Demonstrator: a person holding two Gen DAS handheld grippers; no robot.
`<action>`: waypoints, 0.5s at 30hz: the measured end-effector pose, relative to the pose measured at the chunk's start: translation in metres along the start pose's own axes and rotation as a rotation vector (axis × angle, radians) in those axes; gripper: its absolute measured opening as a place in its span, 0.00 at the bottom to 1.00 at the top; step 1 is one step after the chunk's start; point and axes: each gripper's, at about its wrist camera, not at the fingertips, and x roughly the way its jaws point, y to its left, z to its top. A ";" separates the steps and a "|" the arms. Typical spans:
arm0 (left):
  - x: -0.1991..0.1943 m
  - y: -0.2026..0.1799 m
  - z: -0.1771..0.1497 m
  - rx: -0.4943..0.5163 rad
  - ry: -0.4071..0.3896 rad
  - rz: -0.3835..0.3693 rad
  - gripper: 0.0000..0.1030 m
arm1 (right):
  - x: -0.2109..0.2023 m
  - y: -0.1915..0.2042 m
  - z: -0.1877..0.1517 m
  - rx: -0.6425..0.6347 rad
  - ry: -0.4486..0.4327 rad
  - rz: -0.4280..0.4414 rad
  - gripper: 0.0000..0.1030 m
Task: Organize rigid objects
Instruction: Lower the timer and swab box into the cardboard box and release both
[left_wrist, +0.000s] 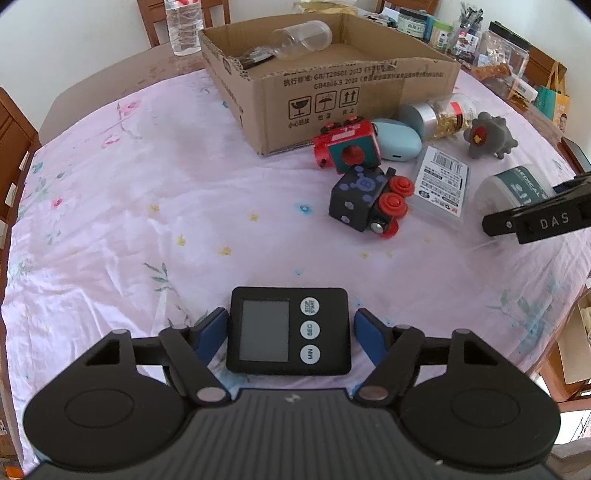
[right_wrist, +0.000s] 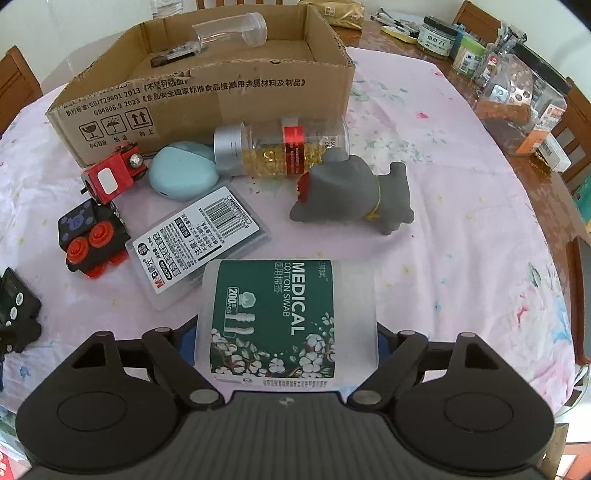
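Observation:
A black digital timer (left_wrist: 288, 330) lies flat on the pink cloth between the blue pads of my left gripper (left_wrist: 290, 325). The left pad sits at its edge and a thin strip of cloth shows by the right pad. My right gripper (right_wrist: 284, 332) is shut on a frosted cotton swab box (right_wrist: 275, 317) with a green label; the box hides most of both pads. This box (left_wrist: 513, 188) also shows at the right of the left wrist view. An open cardboard box (left_wrist: 332, 81) stands at the back, holding a clear plastic jar (left_wrist: 301, 38).
In front of the cardboard box (right_wrist: 207, 92) lie a red toy car (right_wrist: 110, 177), a black toy train (right_wrist: 92, 240), a light blue case (right_wrist: 183, 175), a flat labelled case (right_wrist: 199, 243), a bottle of gold capsules (right_wrist: 280, 147) and a grey rubber animal (right_wrist: 351, 192). Jars crowd the far right.

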 end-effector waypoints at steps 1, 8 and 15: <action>-0.001 0.000 0.000 0.007 0.000 -0.003 0.67 | 0.000 0.000 0.001 -0.004 0.002 0.001 0.84; -0.001 0.000 0.002 0.029 0.031 -0.004 0.67 | -0.004 0.003 0.005 -0.047 0.004 0.033 0.84; -0.013 0.001 0.008 0.047 0.023 -0.012 0.67 | -0.021 0.003 0.010 -0.093 -0.029 0.131 0.84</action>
